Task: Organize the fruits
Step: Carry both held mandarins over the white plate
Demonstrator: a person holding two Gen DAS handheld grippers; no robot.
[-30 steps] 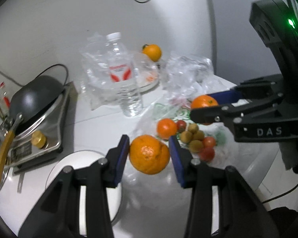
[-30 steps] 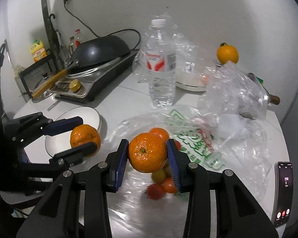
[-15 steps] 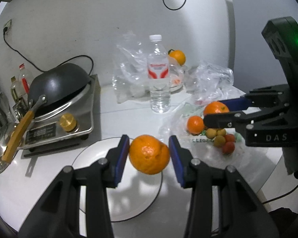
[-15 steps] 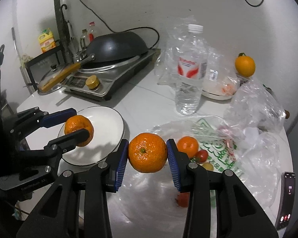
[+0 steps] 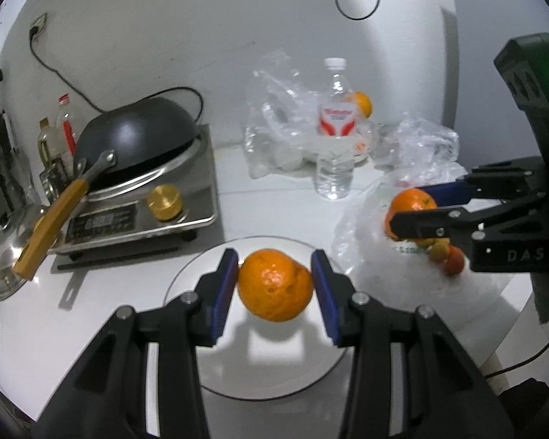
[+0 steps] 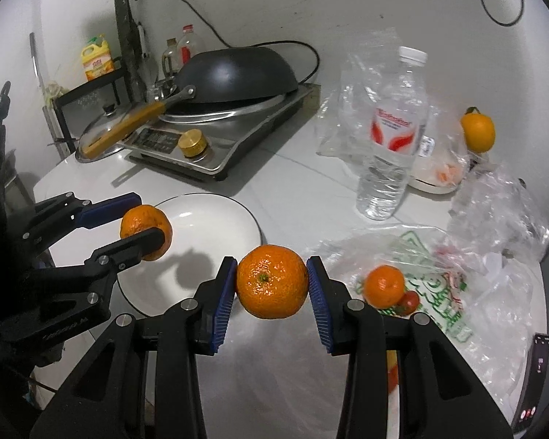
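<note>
Now, from the left wrist view, the left tool [image 5: 274, 289] is clamped on an orange [image 5: 274, 285] held over the white plate [image 5: 186, 281] on the worktop [image 5: 102, 329], while the right tool [image 5: 417, 206] grips a second orange [image 5: 411, 203] above the plastic bag [image 5: 369, 256]. From the right wrist view, that second orange [image 6: 272, 281] sits pinched between the blue pads just beside the plate's [image 6: 208, 219] rim, and a smaller orange [image 6: 384, 286] and a tomato [image 6: 410, 301] lie on the bag [image 6: 475, 292].
</note>
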